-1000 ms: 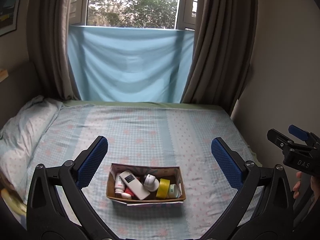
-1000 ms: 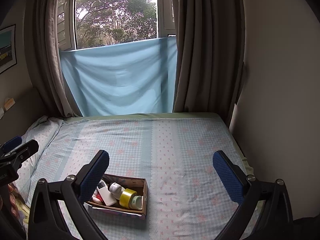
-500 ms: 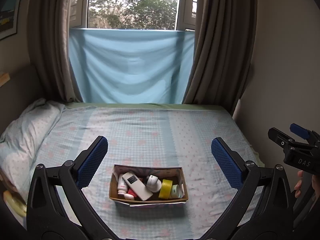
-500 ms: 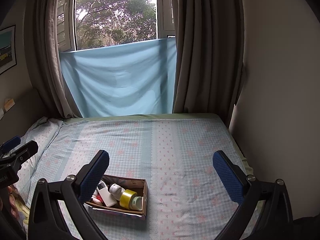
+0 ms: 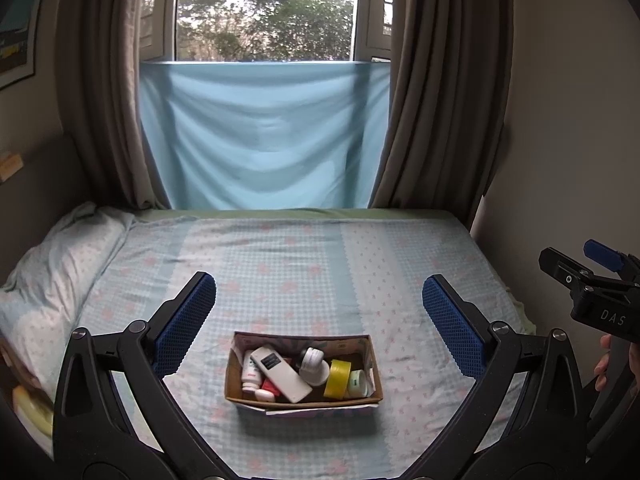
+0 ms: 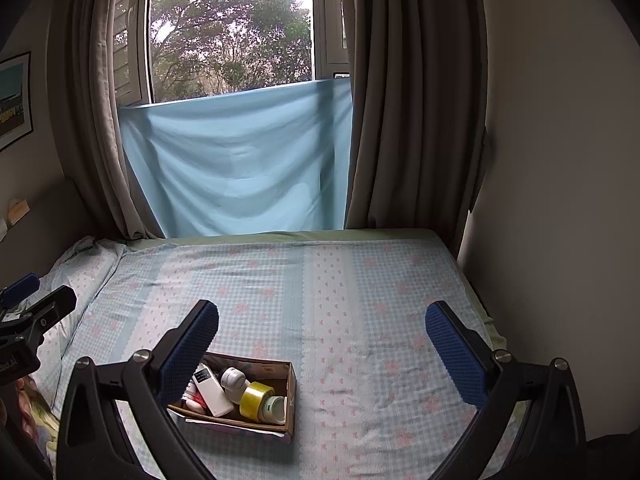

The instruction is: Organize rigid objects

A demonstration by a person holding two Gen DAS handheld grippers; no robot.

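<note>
A cardboard box [image 5: 234,376] sits on the bed, also in the right wrist view [image 6: 291,384]. It holds a white remote [image 5: 282,372], a yellow tape roll [image 5: 337,372], a white round device [image 5: 313,362], a small white bottle [image 5: 249,372] and a green-lidded jar [image 5: 357,383]. My left gripper [image 5: 319,322] is open and empty, above and behind the box. My right gripper [image 6: 322,350] is open and empty, to the box's right; it also shows at the left wrist view's right edge [image 5: 588,280].
The bed [image 5: 304,256] has a blue checked sheet. A pillow [image 5: 52,268] lies at the left. A blue cloth [image 5: 260,136] and grey curtains [image 5: 436,80] hang at the window. A wall [image 6: 560,160] borders the bed's right side.
Both grippers have drawn back and up slightly; the box sits a little lower and smaller in view. Both stay open and empty.
</note>
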